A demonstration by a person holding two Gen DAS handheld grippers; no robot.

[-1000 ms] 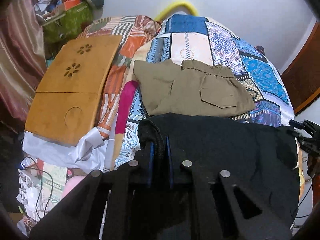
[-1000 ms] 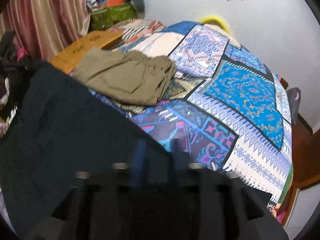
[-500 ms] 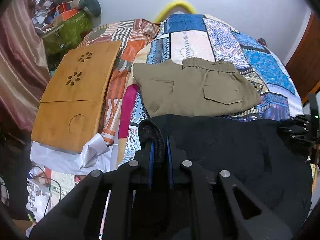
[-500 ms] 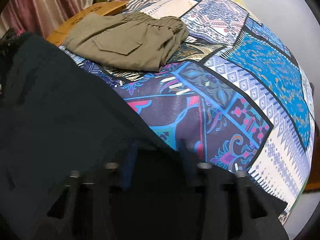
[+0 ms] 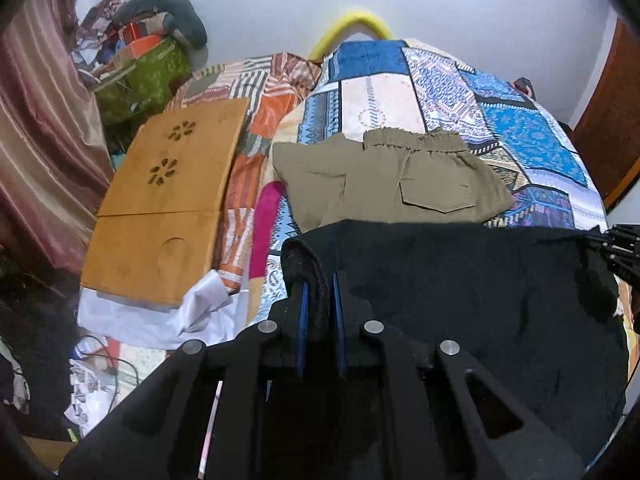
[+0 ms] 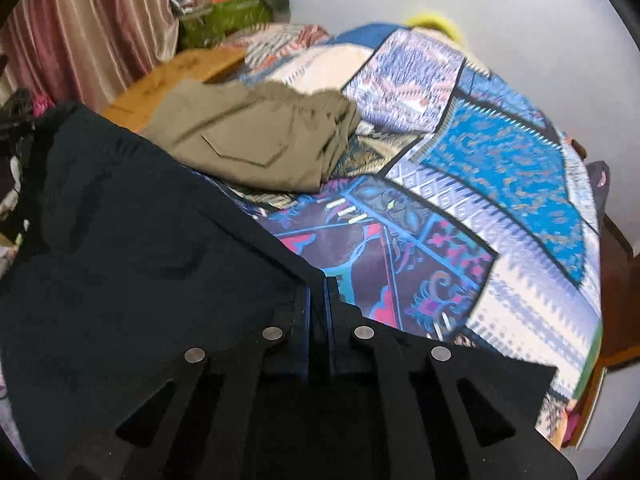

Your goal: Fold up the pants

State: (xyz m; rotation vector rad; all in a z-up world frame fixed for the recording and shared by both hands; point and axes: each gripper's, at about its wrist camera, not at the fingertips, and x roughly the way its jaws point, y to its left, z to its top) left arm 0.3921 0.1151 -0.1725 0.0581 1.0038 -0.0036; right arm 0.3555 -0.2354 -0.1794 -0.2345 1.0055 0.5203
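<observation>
Left gripper (image 5: 319,280): jaws nearly together, clamped on a bunched corner of the black pants (image 5: 460,280). A roll of the dark fabric rises between the blue-lined fingers (image 5: 303,312) and curls over their tips.

Right gripper (image 6: 318,284): jaws drawn fully together, pinching the opposite corner of the same black pants (image 6: 120,260). The cloth edge runs up to the fingertips and falls away to the gripper's left. This view is somewhat motion-blurred.

From the left wrist view the black pants span from its fingers across to the right gripper (image 5: 622,246), which shows at the far right edge with the fabric stretched between the two.

Just beyond the black pants, ahead of both grippers, lie folded olive-khaki pants (image 5: 396,184) on the patchwork bedspread (image 5: 520,136), elastic waistband on the far side and flap pocket facing up. The two garments appear to meet edge to edge; actual contact cannot be told.

Ahead-left of the left gripper: a wooden lap desk (image 5: 168,204) with flower cut-outs, resting on white cloth (image 5: 160,320). A striped curtain (image 5: 36,128) hangs further left.
</observation>
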